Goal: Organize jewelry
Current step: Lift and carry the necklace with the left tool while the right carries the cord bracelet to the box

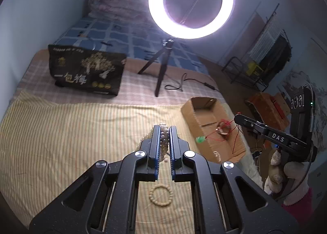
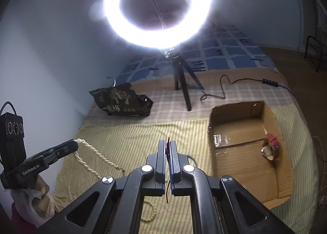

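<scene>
While its jaws are pinching down on a twisted pearl necklace (image 1: 163, 142), the left gripper (image 1: 164, 129) is holding that strand clear of the striped cloth (image 1: 61, 132), the loose length drooping from the fingertips back toward the bed. The right gripper (image 2: 167, 144) is clamping flat on a thin red cord (image 2: 168, 152); in the left wrist view that cord is hanging from its tip with a green pendant (image 1: 199, 139) and a small ring-like charm dangling over the cardboard box (image 1: 204, 111).

The box is lying to the right of both pairs of fingers, its long axis running away from the cameras, and the right hand is the nearer one, so the cord looks likely to be dropped in first. Inside the box (image 2: 245, 152) a red-strapped watch (image 2: 270, 148) is resting against the right wall; the rest of the floor looks bare. A beaded bracelet (image 1: 161, 196) is lying on the cloth below the left gripper, not yet collected.
</scene>
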`<state>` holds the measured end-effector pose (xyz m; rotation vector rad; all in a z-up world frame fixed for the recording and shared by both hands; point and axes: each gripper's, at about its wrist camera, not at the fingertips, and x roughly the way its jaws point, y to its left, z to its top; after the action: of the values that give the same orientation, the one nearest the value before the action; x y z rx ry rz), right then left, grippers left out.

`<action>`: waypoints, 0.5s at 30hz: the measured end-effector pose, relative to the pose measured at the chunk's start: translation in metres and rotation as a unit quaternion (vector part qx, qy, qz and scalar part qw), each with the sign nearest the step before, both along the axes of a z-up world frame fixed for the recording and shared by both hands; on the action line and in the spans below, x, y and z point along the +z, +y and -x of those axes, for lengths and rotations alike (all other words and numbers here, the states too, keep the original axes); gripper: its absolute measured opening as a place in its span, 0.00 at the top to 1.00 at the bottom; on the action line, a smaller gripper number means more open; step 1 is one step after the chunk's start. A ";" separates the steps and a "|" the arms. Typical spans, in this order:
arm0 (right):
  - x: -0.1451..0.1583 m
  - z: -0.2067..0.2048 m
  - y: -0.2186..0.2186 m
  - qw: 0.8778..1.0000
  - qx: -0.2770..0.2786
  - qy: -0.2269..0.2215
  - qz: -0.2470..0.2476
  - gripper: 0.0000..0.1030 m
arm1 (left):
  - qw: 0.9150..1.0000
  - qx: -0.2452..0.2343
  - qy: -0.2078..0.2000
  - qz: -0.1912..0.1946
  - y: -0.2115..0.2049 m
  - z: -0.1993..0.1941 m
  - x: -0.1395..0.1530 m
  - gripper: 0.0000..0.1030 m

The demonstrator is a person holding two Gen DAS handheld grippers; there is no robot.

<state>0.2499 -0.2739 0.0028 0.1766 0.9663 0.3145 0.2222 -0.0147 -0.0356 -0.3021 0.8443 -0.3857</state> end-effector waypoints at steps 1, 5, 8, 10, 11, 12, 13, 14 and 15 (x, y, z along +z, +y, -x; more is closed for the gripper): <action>0.003 0.002 -0.005 1.000 -0.003 -0.003 0.002 1.00 | 1.000 -0.004 -0.003 0.001 -0.004 0.001 0.003 0.94; 0.017 0.010 -0.030 0.999 -0.024 -0.019 0.012 1.00 | 1.000 -0.017 -0.013 0.008 -0.022 0.001 0.014 0.94; 0.021 0.013 -0.050 0.999 -0.041 -0.024 0.015 1.00 | 1.000 -0.023 -0.018 0.010 -0.038 0.001 0.020 0.94; 0.023 0.016 -0.065 0.998 -0.053 -0.025 0.020 1.00 | 0.999 -0.033 -0.021 0.012 -0.053 0.001 0.024 0.94; 0.022 0.017 -0.072 0.998 -0.058 -0.025 0.023 1.00 | 0.999 -0.038 -0.023 0.014 -0.061 0.001 0.026 0.94; 0.022 0.018 -0.077 0.998 -0.062 -0.024 0.023 1.00 | 0.999 -0.042 -0.024 0.015 -0.066 0.001 0.028 0.94; 0.021 0.019 -0.084 0.997 -0.066 -0.023 0.023 1.00 | 0.998 -0.047 -0.026 0.016 -0.074 0.000 0.030 0.94; 0.020 0.020 -0.091 0.997 -0.070 -0.021 0.024 1.00 | 0.998 -0.053 -0.028 0.017 -0.083 -0.002 0.032 0.94; 0.020 0.020 -0.096 0.997 -0.073 -0.020 0.025 1.00 | 0.998 -0.060 -0.030 0.019 -0.092 -0.004 0.034 0.94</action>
<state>0.2295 -0.3694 0.0224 0.1928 0.9147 0.1581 0.2263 -0.1067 -0.0011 -0.2757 0.7990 -0.5205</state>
